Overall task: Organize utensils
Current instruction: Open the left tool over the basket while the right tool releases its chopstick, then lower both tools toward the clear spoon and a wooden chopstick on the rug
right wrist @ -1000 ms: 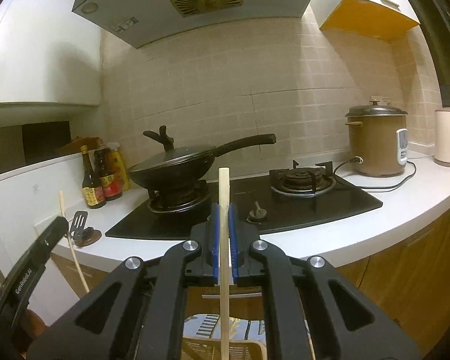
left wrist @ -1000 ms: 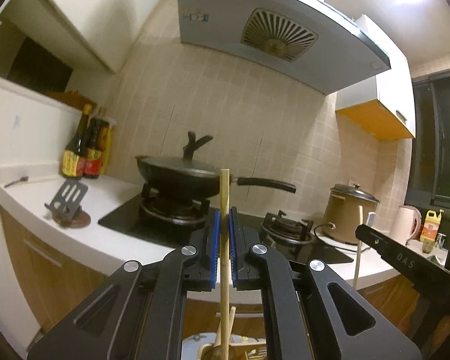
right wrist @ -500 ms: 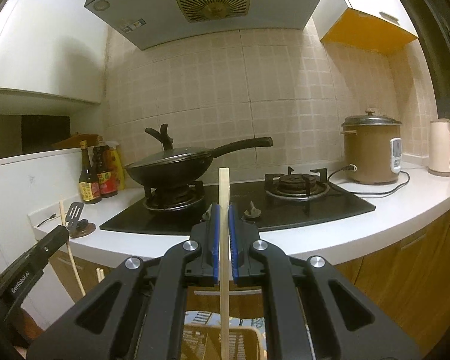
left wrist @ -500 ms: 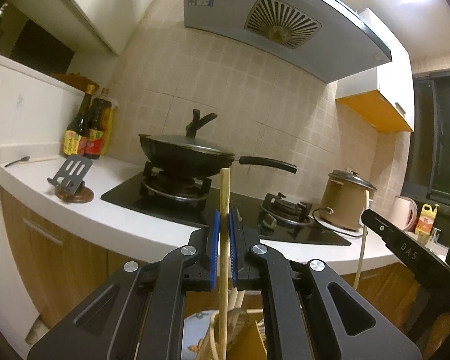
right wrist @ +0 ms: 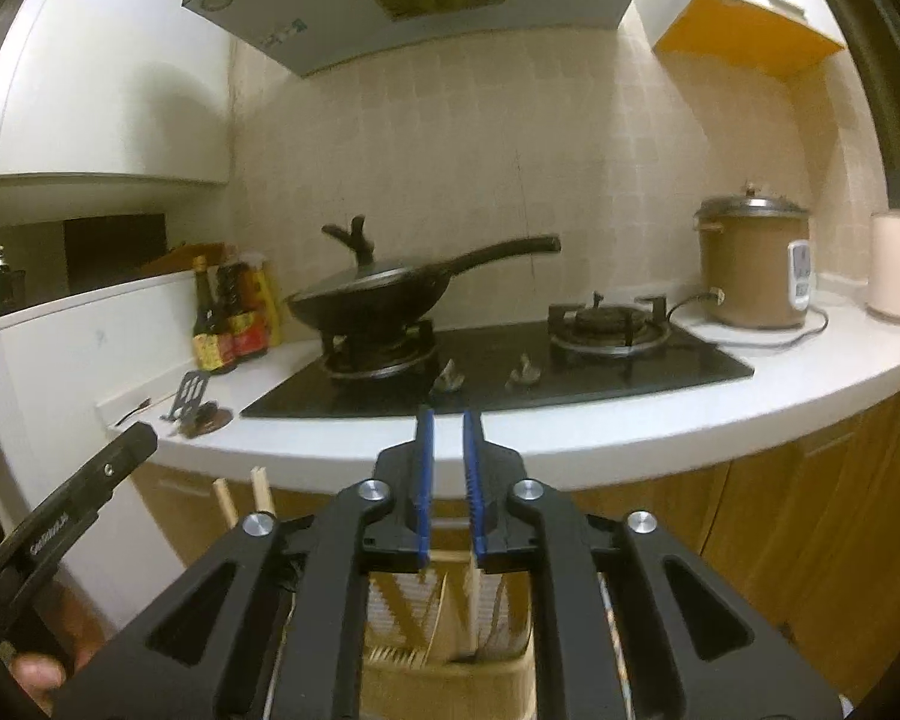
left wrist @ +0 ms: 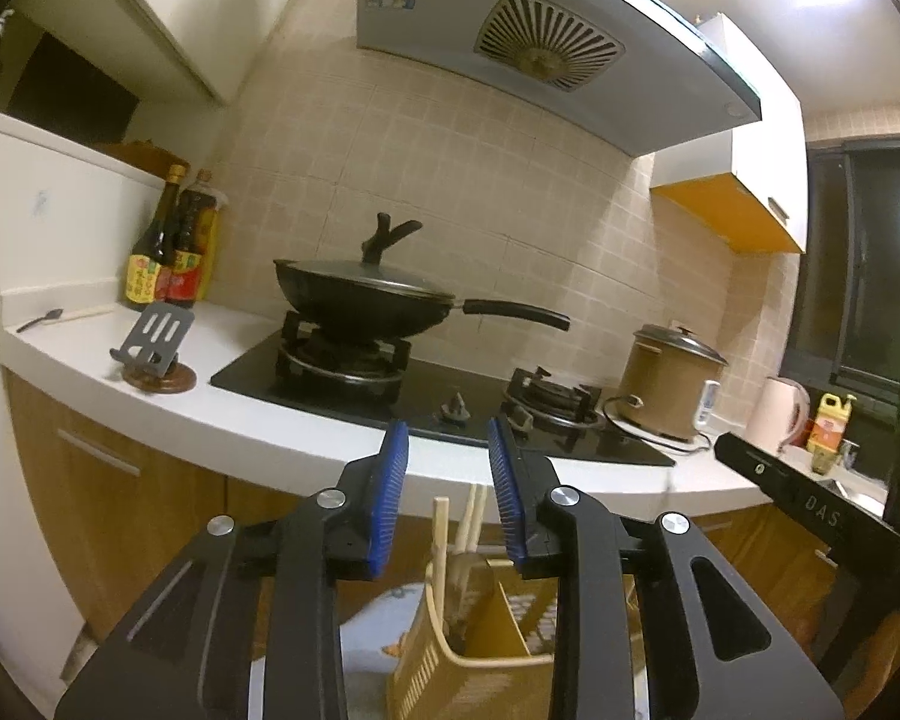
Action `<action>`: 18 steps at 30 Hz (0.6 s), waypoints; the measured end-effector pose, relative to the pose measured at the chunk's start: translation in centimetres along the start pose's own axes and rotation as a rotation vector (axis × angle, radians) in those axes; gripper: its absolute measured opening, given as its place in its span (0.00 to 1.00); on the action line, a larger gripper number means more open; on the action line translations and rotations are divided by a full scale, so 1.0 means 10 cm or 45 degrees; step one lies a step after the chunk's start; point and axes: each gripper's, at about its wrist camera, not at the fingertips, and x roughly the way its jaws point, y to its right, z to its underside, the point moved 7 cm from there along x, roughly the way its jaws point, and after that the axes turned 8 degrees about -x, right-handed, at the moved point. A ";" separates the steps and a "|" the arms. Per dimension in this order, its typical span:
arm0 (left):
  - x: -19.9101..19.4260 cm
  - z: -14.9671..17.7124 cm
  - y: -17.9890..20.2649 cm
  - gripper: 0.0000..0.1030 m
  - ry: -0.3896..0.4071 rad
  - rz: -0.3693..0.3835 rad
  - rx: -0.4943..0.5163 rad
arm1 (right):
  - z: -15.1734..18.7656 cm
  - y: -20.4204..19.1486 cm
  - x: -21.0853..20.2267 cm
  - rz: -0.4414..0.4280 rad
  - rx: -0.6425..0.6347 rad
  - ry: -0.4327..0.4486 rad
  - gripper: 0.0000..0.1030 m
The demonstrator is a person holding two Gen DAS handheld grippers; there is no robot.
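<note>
- Two grippers: the left gripper (left wrist: 448, 450) at lower centre of its own view, the right gripper (right wrist: 448, 432) at lower centre of its view.
- One yellow slatted utensil basket (left wrist: 444, 648) at the bottom centre.
- Three chopsticks (left wrist: 440, 531) stand in it in the left view; the count may be incomplete.
- One lidded black wok (left wrist: 363, 300) at mid-frame.
- Two gas burners (right wrist: 609, 324) on one black hob.
- Three sauce bottles (left wrist: 171, 258) at mid-left, closely bunched.
- One brown rice cooker (left wrist: 669, 384) at the right.
- One pale kettle (right wrist: 894, 270) at the far right.
- One slotted grey stand (left wrist: 153, 339) on a round coaster.
- One yellow jug (left wrist: 827, 423) at the right edge.
</note>
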 end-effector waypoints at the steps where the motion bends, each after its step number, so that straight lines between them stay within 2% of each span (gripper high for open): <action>1: -0.04 -0.01 0.00 0.26 -0.002 0.006 -0.002 | 0.02 0.00 -0.05 -0.013 0.012 -0.015 0.17; 3: -0.17 -0.04 0.00 0.29 -0.008 0.015 -0.001 | 0.05 -0.01 -0.14 -0.035 0.025 -0.040 0.25; 5: -0.28 -0.06 0.00 0.34 -0.017 0.031 -0.004 | 0.08 -0.02 -0.25 -0.045 0.026 -0.057 0.46; 6: -0.38 -0.07 0.00 0.35 -0.020 0.038 -0.005 | 0.10 -0.03 -0.33 -0.045 0.025 -0.062 0.49; 10: -0.56 -0.02 0.03 0.37 -0.114 0.058 0.020 | 0.21 -0.10 -0.58 -0.058 0.000 -0.142 0.49; 13: -0.62 0.12 0.08 0.37 -0.251 0.083 0.042 | 0.34 -0.14 -0.71 -0.065 0.011 -0.239 0.49; 18: -0.66 0.42 0.14 0.37 -0.493 0.115 0.061 | 0.69 -0.26 -0.84 -0.110 0.041 -0.462 0.49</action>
